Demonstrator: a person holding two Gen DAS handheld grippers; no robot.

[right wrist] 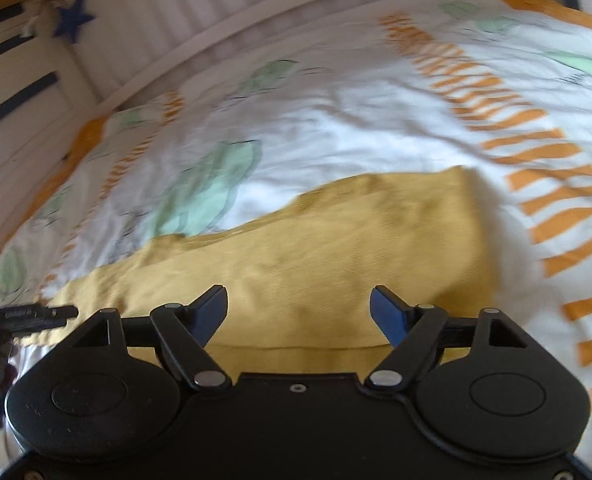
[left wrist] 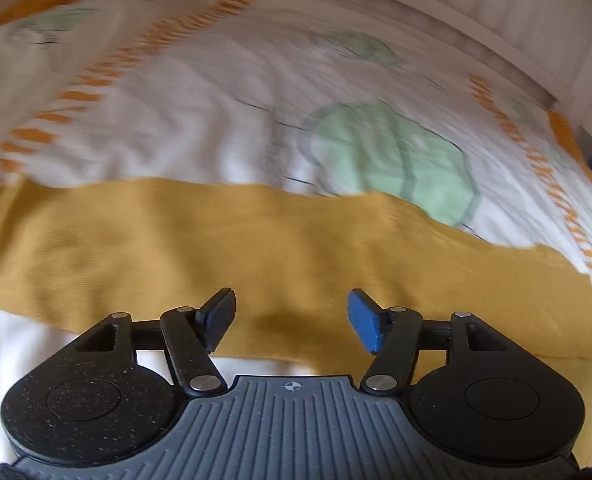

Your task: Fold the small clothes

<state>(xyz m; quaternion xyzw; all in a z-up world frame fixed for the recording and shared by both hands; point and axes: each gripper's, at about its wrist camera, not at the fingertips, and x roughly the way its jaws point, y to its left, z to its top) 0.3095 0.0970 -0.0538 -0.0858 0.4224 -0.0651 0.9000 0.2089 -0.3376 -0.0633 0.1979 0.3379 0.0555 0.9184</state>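
Observation:
A mustard-yellow garment (left wrist: 255,248) lies flat across the white patterned bedcover (left wrist: 215,120). It also shows in the right wrist view (right wrist: 336,248), folded with a straight near edge. My left gripper (left wrist: 291,320) is open and empty, just above the garment's near edge. My right gripper (right wrist: 300,320) is open and empty over the garment's near edge. Part of the left gripper (right wrist: 27,316) shows at the left edge of the right wrist view.
The bedcover (right wrist: 336,128) has green shapes and orange stripes. A white slatted bed frame (left wrist: 476,28) runs along the far side. A blue star (right wrist: 73,20) hangs on the frame at the upper left of the right wrist view.

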